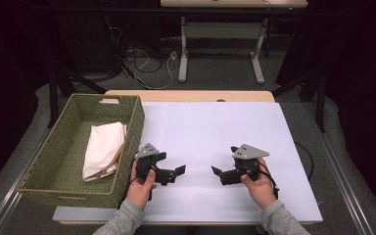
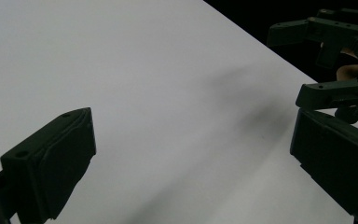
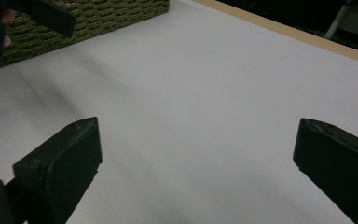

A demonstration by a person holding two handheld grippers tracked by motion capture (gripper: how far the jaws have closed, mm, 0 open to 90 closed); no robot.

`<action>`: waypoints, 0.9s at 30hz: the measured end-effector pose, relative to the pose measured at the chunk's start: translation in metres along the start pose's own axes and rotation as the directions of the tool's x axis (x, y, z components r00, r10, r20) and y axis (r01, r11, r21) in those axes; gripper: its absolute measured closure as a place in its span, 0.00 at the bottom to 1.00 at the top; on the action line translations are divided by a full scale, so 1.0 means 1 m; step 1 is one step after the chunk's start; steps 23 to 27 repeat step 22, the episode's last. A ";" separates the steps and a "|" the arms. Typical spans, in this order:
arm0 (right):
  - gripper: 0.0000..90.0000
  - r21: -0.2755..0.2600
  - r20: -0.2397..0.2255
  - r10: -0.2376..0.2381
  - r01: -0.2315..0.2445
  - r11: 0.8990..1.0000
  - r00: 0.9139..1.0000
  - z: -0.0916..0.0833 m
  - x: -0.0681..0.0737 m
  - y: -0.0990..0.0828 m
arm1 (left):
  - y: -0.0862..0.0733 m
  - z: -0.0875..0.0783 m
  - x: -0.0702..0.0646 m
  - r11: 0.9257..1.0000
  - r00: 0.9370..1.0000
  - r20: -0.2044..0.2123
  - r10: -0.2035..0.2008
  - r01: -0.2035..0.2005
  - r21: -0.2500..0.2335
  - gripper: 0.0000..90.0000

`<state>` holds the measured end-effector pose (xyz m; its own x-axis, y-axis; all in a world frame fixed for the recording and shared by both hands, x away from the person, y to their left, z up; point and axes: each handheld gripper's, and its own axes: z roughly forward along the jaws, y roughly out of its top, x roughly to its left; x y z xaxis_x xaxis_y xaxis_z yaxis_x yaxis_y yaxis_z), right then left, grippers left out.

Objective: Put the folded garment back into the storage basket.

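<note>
Cloth in the basket, both grippers idle

I hold the left gripper (image 1: pixel 172 172) and right gripper (image 1: pixel 220 175) low over the bare white surface (image 1: pixel 215 127), jaws spread wide, gripping nothing. The folded cloth (image 1: pixel 103 149) lies inside the woven basket (image 1: pixel 54 188) at the left, so I judge the putting-away finished, with nothing left out.

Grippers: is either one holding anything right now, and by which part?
Nothing is held. The left gripper and right gripper both have jaws wide apart over the bare white table; the cloth lies in the basket.
</note>
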<state>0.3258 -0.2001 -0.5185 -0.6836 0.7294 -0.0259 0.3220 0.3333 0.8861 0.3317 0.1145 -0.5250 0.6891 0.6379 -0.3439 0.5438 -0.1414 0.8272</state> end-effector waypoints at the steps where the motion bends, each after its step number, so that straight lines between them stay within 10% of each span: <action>1: 0.01 0.001 0.001 -0.004 0.004 1.000 1.000 0.000 -0.001 -0.001 | -0.001 0.001 0.001 1.000 1.000 -0.002 -0.001 0.001 0.002 0.00; 27: 0.00 0.022 0.011 0.076 -0.076 0.997 0.997 0.003 -0.011 -0.012 | -0.009 0.010 0.004 1.000 0.999 -0.028 -0.016 0.017 0.026 0.00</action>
